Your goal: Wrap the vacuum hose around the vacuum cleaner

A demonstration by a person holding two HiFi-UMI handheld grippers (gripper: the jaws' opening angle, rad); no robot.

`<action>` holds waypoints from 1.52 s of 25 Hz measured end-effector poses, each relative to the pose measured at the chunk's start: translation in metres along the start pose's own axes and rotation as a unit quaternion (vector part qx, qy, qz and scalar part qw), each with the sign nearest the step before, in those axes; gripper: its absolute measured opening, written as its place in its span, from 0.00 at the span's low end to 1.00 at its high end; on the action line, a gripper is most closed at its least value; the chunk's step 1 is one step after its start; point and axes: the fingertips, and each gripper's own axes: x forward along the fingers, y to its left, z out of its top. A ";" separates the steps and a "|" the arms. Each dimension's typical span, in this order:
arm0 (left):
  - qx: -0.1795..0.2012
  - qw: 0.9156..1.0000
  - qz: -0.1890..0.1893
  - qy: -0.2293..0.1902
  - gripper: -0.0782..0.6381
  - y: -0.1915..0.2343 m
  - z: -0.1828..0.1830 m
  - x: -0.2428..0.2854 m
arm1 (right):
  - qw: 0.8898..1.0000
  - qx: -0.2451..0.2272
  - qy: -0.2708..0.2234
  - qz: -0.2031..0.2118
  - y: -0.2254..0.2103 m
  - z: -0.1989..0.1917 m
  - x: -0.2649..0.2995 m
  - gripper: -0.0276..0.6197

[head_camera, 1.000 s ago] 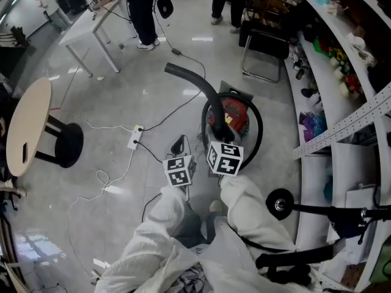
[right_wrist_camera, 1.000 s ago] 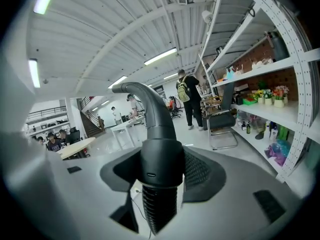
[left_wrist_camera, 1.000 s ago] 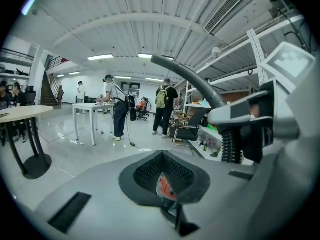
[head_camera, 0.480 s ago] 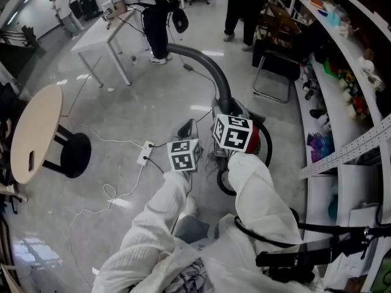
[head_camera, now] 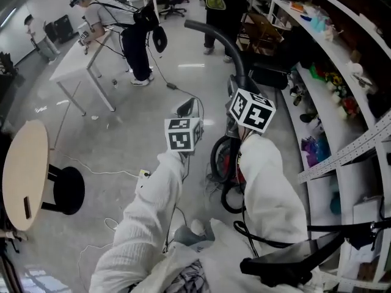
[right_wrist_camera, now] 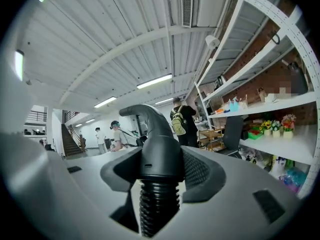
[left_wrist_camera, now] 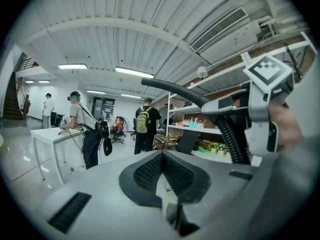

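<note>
The red and black vacuum cleaner (head_camera: 227,161) sits on the floor under my right arm, partly hidden by the sleeve. A loop of black hose (head_camera: 231,201) lies beside it. My right gripper (head_camera: 239,89) is shut on the hose's rigid cuff (right_wrist_camera: 159,154), just above the ribbed hose (right_wrist_camera: 154,204). The curved handle tube (head_camera: 215,36) rises past the jaws. Left of it, my left gripper (head_camera: 187,107) is held up with its jaws shut on nothing (left_wrist_camera: 161,156). The left gripper view shows the ribbed hose (left_wrist_camera: 231,140) hanging at its right.
Shelves (head_camera: 342,84) with small items run along the right. A black chair (head_camera: 269,72) stands behind the vacuum. People (head_camera: 137,35) stand by a white table (head_camera: 73,66) at the back left. A round wooden table (head_camera: 24,176), a black stool (head_camera: 67,191) and a power strip (head_camera: 143,174) are at the left.
Both grippers have risen from low over the vacuum to chest height. The right one carried the hose handle up with it. The head view has tilted up.
</note>
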 end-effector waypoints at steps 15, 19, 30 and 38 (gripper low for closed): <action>0.016 0.997 -0.075 0.008 0.11 -0.053 0.068 0.184 | 0.997 -0.017 -0.041 -0.068 -0.107 0.071 0.101 0.42; 0.030 0.995 -0.100 0.008 0.11 -0.069 0.084 0.231 | 0.993 -0.015 -0.065 -0.094 -0.147 0.112 0.122 0.42; 0.027 0.981 -0.192 -0.008 0.11 -0.124 0.134 0.328 | 0.977 -0.028 -0.146 -0.151 -0.192 0.212 0.149 0.42; 0.054 0.958 -0.283 -0.016 0.11 -0.123 0.187 0.418 | 0.940 -0.060 -0.195 -0.274 -0.223 0.286 0.202 0.42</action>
